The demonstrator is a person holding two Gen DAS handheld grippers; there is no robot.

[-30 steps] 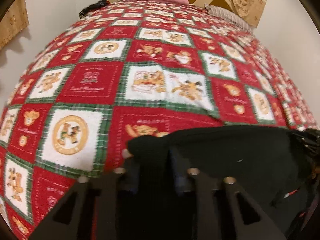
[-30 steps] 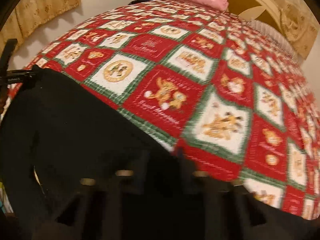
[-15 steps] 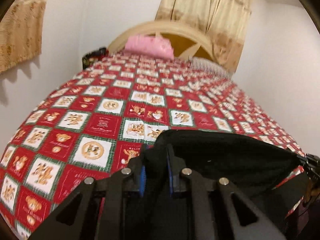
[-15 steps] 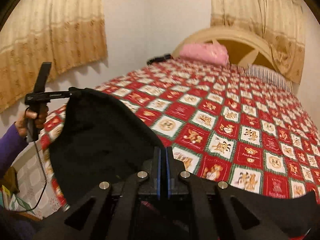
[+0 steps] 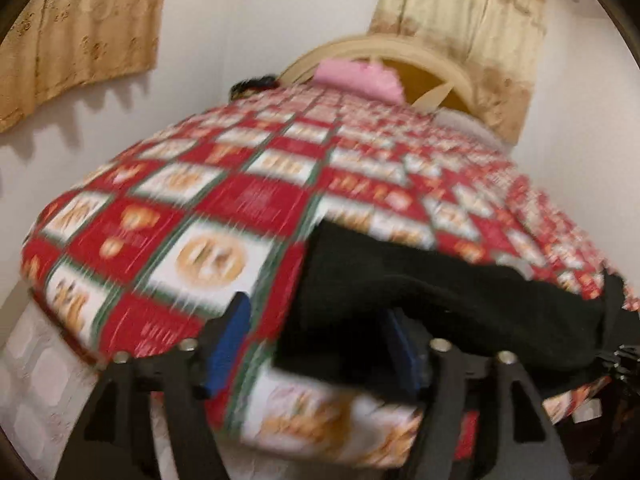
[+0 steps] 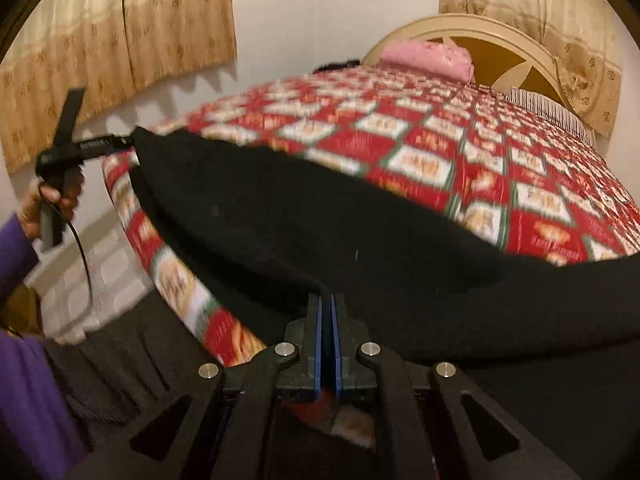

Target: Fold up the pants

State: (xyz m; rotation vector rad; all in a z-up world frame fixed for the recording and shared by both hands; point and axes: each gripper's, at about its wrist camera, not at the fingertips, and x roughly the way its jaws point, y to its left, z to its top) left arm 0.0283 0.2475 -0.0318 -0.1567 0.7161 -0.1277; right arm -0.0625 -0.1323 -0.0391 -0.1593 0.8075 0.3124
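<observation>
Motion blur smears the quilt's (image 5: 224, 216) printed squares beyond reading — the black pants (image 5: 460, 304) cover the left gripper's (image 5: 320, 344) right finger and run off the right edge.

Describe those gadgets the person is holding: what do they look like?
Each gripper is black plastic with angular struts, silver round bolts and two blue-padded fingers. Seen from the right one, the left gripper is a slim black bar with faint lettering, a pistol handle and a thin black cable. The hand's sleeve is purple.
</observation>
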